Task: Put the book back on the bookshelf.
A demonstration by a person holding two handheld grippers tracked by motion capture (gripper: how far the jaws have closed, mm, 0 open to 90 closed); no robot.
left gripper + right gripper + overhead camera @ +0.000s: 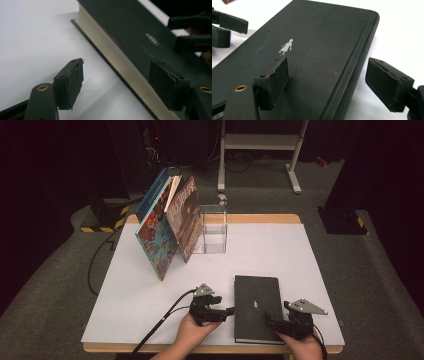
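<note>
Flanking a black hardcover book [257, 307] lying flat at the near edge of the white worktop [280, 250], both sets of fingers wide.

Your left gripper [231, 310] sits at the page-block side, holding nothing; your right gripper [270, 320] straddles the near spine corner, one pad over the cover, one outside, empty too. Judge it stiff, fairly heavy, with a matte, slightly scuffed cover that should grip well. Pinch board and pages together across the thickness near the spine; a single cover would flop open. Picture books [170, 227] lean against a clear box [214, 230] further back.

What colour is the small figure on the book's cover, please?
Pale silver-white on the black book; the figure shows best in the right gripper view.
</note>
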